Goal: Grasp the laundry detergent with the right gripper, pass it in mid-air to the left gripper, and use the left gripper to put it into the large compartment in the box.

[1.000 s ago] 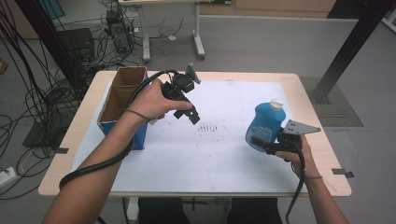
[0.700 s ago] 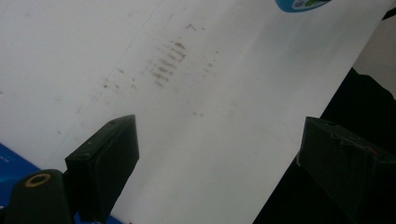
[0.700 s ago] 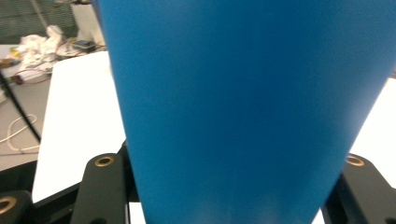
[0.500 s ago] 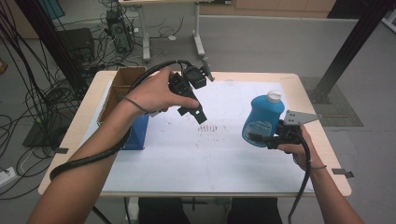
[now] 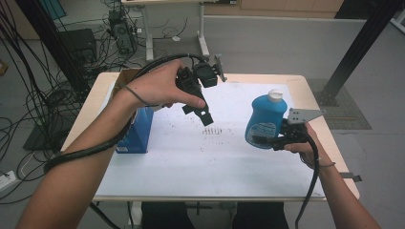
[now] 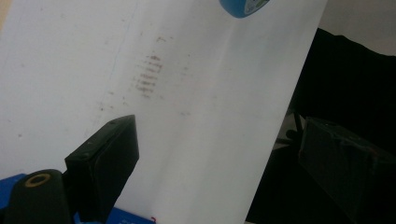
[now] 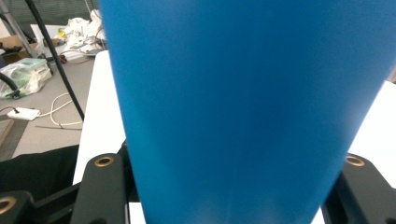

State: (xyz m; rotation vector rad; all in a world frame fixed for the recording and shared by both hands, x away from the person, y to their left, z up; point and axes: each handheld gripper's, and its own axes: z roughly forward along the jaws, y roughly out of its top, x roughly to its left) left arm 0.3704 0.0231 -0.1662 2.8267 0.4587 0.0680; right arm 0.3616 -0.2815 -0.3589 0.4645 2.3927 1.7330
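- High view: the right gripper is clamped on the lower body of a blue bottle, which it holds upright, lifted off the table over its right side, short of the right edge. Judgement: the step in hand is carrying the bottle; the grip sits low, so it should be kept vertical and moved slowly to avoid tipping at the top-heavy end.
- High view: the bottle has a white cap and a pale label on its front. The left gripper hangs raised over the table's middle, angled down, near a blue-sided cardboard box by the left edge.
- Left gripper view: the jaws stand well apart with nothing between them, above a white sheet carrying faint brown marks. The bottle's base shows at the top.
- Right gripper view: both jaws press against the bottle's smooth, matt blue wall. Judgement: a slick surface, so firm pressure is advisable.
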